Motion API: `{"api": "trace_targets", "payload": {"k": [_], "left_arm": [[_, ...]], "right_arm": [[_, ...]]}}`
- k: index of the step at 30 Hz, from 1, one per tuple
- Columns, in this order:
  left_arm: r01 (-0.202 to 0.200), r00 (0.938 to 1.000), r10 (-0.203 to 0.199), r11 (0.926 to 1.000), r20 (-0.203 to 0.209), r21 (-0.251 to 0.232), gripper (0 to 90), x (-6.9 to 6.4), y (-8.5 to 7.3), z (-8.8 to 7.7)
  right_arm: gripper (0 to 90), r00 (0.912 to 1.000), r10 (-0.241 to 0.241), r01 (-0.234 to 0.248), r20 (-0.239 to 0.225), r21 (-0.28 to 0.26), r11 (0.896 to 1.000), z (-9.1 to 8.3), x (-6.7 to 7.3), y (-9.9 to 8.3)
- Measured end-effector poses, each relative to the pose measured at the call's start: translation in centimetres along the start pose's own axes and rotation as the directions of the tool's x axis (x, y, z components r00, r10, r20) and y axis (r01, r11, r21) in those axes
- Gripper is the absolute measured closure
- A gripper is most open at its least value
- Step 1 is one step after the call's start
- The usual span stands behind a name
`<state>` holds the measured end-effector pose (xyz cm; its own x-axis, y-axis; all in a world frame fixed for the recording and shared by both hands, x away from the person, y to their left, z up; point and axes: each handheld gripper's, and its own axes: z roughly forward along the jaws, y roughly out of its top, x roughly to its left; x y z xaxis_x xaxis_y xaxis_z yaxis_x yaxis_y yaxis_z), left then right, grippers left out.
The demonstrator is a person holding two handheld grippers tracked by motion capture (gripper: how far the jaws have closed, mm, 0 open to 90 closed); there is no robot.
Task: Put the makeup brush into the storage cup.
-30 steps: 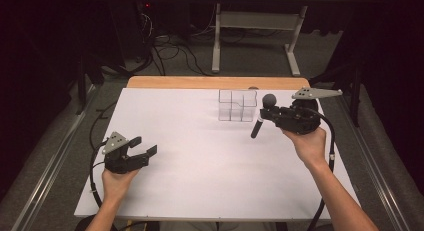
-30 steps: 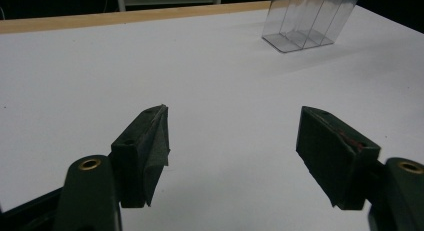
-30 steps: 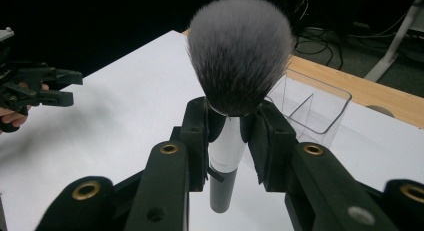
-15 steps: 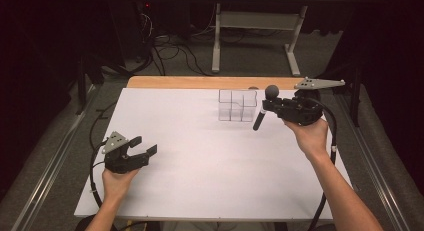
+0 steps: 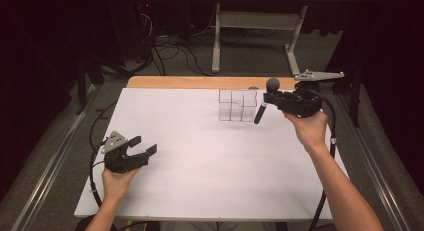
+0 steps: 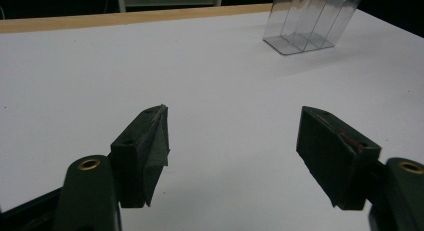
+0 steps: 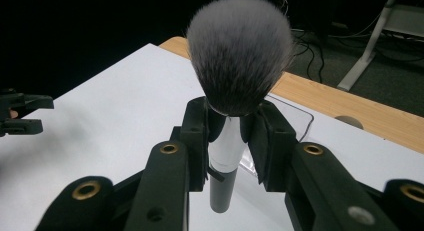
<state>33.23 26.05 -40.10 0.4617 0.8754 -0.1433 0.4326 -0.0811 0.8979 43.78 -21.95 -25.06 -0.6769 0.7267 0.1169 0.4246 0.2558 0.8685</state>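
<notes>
So the makeup brush (image 7: 235, 86) is clamped at its white collar between the right gripper (image 5: 280, 98) jaws, fluffy head up and the dark handle hanging down, tilted a bit so the tail end points toward the clear organizer (image 5: 237, 105). In the high view it sits at about 2 o'clock on the desk (image 5: 200, 181), just off the organizer's right side and above the surface, not in a compartment yet. My take is the step here is dropping the brush handle-first into one of those clear cells, and the trick is to get the handle closer to vertical before coming down, line the tip up over one cell instead of a divider wall, and only let go once the tail is well inside, because that box looks light and a sideways nudge could shove or tip it. Pose-wise, the right forearm reaches up from 5 o'clock with the wrist cocked so the gripper points left toward the organizer. The left gripper (image 5: 135, 152) is parked low at about 8 o'clock, well apart from everything, jaws spread wide with nothing between them, aimed across the desk toward the organizer.
</notes>
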Motion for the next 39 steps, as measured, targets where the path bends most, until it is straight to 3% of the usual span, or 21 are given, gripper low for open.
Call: {"api": "trace_targets", "payload": {"k": [19,31,37,39], "left_arm": [[-0.001,0.9999,0.001,0.9999,0.011,0.010,29.3,0.0,0.0,0.5],[-0.004,0.9998,0.004,1.0000,0.018,0.001,29.3,-0.3,0.1,0.7],[0.009,0.9996,-0.009,0.9999,0.026,0.006,29.3,-0.1,0.1,1.0],[0.001,0.9996,-0.001,1.0000,0.028,0.006,29.4,-0.2,0.2,0.9]], "right_arm": [[72.5,0.9998,0.002,-0.002,0.021,-0.001,1.000,1.6,-0.5,1.9],[72.4,0.9984,0.006,-0.006,0.055,-0.006,1.000,1.7,-1.2,2.2],[72.4,0.9983,0.032,-0.031,0.048,-0.021,0.999,2.3,-1.2,2.4],[72.5,0.9988,0.017,-0.017,0.046,-0.018,1.000,2.6,-1.1,2.4]]}}
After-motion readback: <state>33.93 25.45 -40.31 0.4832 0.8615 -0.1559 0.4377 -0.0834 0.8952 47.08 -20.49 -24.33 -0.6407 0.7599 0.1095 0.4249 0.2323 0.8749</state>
